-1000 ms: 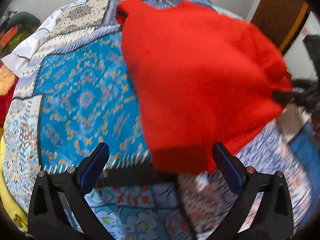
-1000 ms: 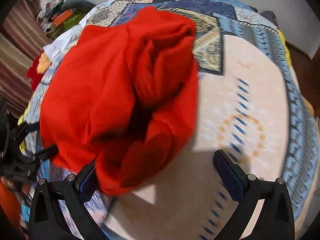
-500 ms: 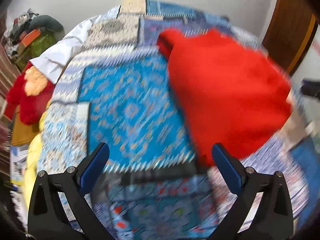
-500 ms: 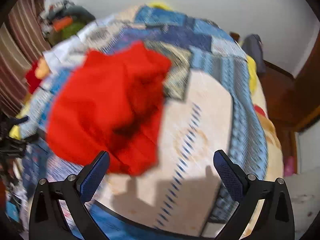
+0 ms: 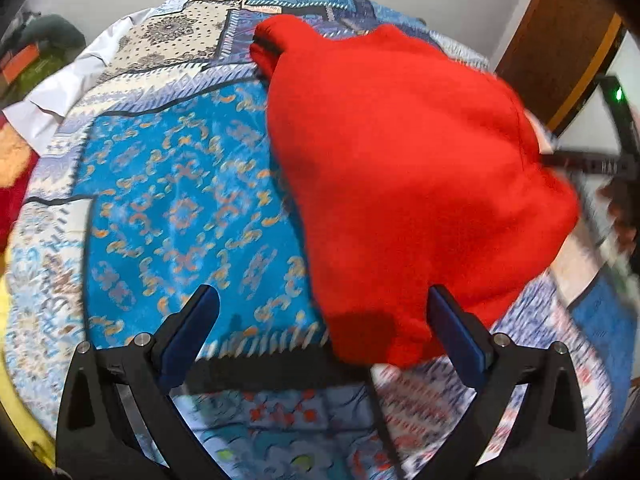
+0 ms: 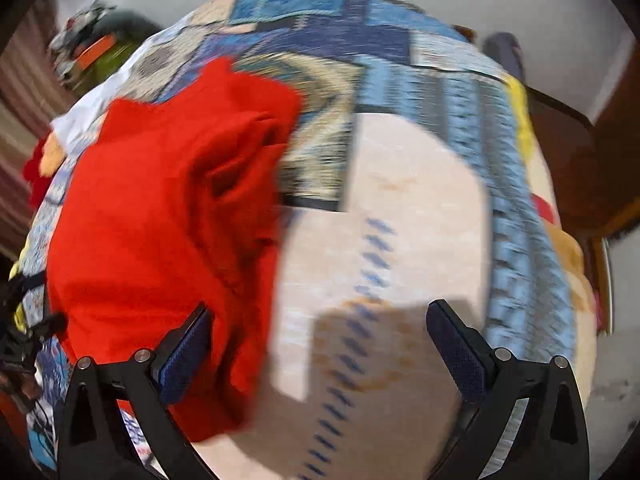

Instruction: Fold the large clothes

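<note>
Red garment [image 5: 400, 184] lies bunched on the patchwork bedspread [image 5: 176, 208]. Our left gripper [image 5: 324, 320] gapes wide with the near hem just between its pads; our right gripper [image 6: 320, 332] is also wide, gripping nothing, the cloth [image 6: 160, 232] beside its left pad. Risk, we judge: pinching several bunched layers, or bedspread too, dragging the fold crooked.

Garment [image 5: 404, 184]: red cloth, matt, soft-looking. Quilt [image 5: 180, 208]: printed patchwork cloth, matt. Claw [image 5: 320, 332] frames: black matt plastic, blue textured pads [image 6: 460, 354]. Door [image 5: 560, 40], upper right: brown glossy wood.
</note>
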`<state>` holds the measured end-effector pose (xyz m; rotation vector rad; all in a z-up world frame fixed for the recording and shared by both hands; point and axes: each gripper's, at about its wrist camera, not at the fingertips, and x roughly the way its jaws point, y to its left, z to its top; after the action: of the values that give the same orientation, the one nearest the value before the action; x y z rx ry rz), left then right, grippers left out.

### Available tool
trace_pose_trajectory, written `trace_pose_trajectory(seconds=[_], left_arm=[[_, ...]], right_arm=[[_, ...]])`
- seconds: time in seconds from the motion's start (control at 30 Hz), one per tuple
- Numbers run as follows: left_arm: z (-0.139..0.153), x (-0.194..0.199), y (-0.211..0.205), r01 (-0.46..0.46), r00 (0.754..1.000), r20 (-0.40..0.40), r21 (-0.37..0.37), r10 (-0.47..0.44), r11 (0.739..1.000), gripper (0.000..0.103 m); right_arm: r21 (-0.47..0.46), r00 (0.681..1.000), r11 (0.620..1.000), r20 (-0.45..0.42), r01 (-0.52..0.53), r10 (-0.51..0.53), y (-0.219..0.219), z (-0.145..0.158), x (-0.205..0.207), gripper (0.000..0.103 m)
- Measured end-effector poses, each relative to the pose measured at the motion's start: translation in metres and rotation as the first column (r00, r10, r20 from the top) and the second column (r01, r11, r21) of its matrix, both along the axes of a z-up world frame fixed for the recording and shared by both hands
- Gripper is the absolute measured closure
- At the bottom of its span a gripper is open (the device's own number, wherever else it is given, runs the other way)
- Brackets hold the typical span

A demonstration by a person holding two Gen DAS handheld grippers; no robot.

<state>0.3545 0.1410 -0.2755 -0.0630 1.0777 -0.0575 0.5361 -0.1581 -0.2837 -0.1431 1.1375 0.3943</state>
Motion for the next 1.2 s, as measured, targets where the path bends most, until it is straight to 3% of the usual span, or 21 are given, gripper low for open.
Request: trace_pose_trajectory(seconds=[0.07, 0.1, 0.2, 0.3, 0.4, 0.53, 0.63, 0.77, 0.83, 0.97, 1.03, 1.07, 1.1, 1.2], left_arm=[[0.001, -0.008, 0.000, -0.003, 1.000, -0.012, 0.084, 0.004, 0.996, 0.000], [0.002, -0.010, 0.002, -0.003, 1.000, -0.012, 0.106, 0.005, 0.994, 0.000], [0.018, -0.016, 0.013, -0.024, 1.000, 0.019, 0.139, 0.021, 0.990, 0.000], [0.037, -0.009, 0.024, -0.056, 0.997, 0.067, 0.117, 0.048, 0.992, 0.000], [0.049, 0.010, 0.035, -0.092, 0.991, 0.097, 0.036, 0.088, 0.995, 0.000], [0.033, 0.057, 0.050, -0.119, 0.992, 0.013, -0.166, 0.123, 0.979, 0.000], [0.006, 0.086, 0.056, -0.155, 0.987, -0.079, -0.296, 0.138, 0.942, 0.000], [-0.015, 0.108, 0.056, -0.166, 0.984, -0.122, -0.419, 0.126, 0.893, 0.000], [-0.023, 0.119, 0.052, -0.157, 0.985, -0.134, -0.462, 0.107, 0.873, 0.000], [-0.040, 0.134, 0.047, -0.156, 0.982, -0.177, -0.558, 0.068, 0.815, 0.004], [-0.043, 0.135, 0.049, -0.182, 0.979, -0.183, -0.575, 0.091, 0.798, 0.015], [-0.042, 0.134, 0.049, -0.182, 0.979, -0.179, -0.577, 0.094, 0.796, 0.025], [-0.038, 0.131, 0.049, -0.176, 0.981, -0.166, -0.570, 0.097, 0.803, 0.030], [-0.020, 0.119, 0.048, -0.142, 0.989, -0.112, -0.532, 0.097, 0.835, 0.050]], right_arm=[[-0.149, 0.995, 0.986, 0.071, 0.078, -0.068, -0.013, 0.007, 0.002, 0.001], [-0.170, 0.993, 0.982, 0.088, 0.087, -0.073, -0.018, 0.010, 0.001, 0.002], [-0.059, 0.998, 0.997, 0.043, 0.045, -0.042, -0.031, 0.026, -0.003, 0.002], [0.072, 0.999, 0.997, 0.037, 0.030, -0.032, -0.031, 0.045, -0.010, 0.001], [0.193, 1.000, 0.981, 0.017, 0.011, -0.015, -0.015, 0.057, -0.007, 0.000], [0.309, 0.997, 0.951, -0.073, -0.013, 0.038, 0.020, 0.047, 0.008, 0.000], [0.299, 0.990, 0.954, -0.128, -0.025, 0.066, 0.045, 0.026, 0.015, 0.000], [0.296, 0.970, 0.955, -0.223, -0.027, 0.096, 0.073, -0.011, 0.031, 0.000], [0.303, 0.975, 0.953, -0.209, -0.014, 0.080, 0.080, -0.017, 0.036, 0.000], [0.406, 0.961, 0.914, -0.248, -0.010, 0.121, 0.101, -0.022, 0.042, 0.001], [0.418, 0.958, 0.908, -0.258, -0.005, 0.124, 0.115, -0.027, 0.045, 0.010], [0.417, 0.958, 0.909, -0.257, -0.012, 0.131, 0.119, -0.028, 0.045, 0.024], [0.418, 0.954, 0.908, -0.261, -0.022, 0.143, 0.123, -0.029, 0.045, 0.041], [0.451, 0.946, 0.893, -0.285, -0.007, 0.152, 0.127, -0.031, 0.044, 0.058]])
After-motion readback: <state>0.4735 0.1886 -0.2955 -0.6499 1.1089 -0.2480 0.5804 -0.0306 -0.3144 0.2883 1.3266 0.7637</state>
